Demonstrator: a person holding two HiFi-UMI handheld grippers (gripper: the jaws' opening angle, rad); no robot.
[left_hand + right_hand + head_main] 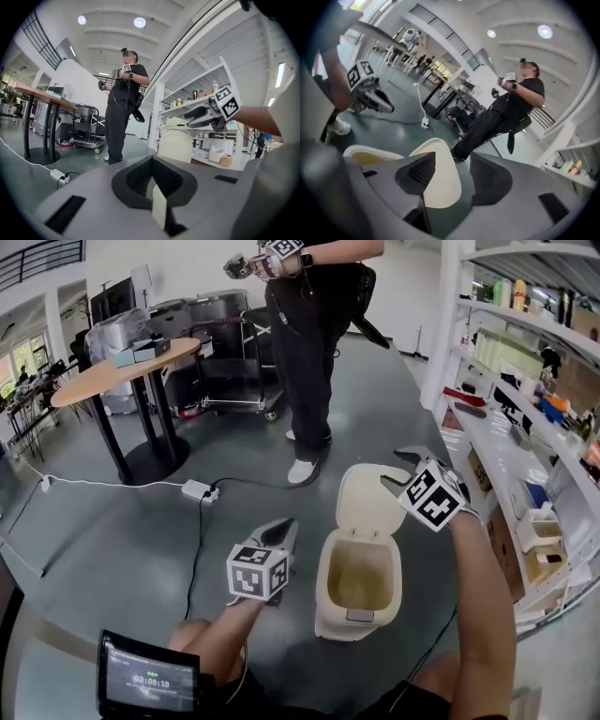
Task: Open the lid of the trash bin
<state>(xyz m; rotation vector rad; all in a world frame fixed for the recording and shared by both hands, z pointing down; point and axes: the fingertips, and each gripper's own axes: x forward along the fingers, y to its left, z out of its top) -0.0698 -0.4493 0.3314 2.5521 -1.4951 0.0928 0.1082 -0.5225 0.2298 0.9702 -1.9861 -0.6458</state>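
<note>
Bin [328, 610] sits on the floor [141, 540], just ahead of the person and between the two claws. Lid [370, 498] is already swung up, standing about upright on its rear hinge. The inside is exposed and looks empty.

Right claw [401, 470]: jaws spread wide, holding nothing. It hangs by the lid's top right edge. In the right gripper view the lid shows in the gap between the pads, but neither pad presses on it.

Left claw [281, 532]: jaws together, empty, off to the bin's left and apart from it.

Handling, my read:
- Thin moulded plastic, so light, and stiff enough not to flex under a pinch.
- The surface is smooth and glossy and likely slippery. Pinch across the lip, don't rub along it.
- Best hold is the lid's free front edge, farthest from the hinge, where there's most leverage and least force needed.
- An empty bin has little weight to anchor it and may slide or tip back if the lid is pushed past its stop.
- The hinge is probably the weak point, so don't twist the lid sideways.
</note>
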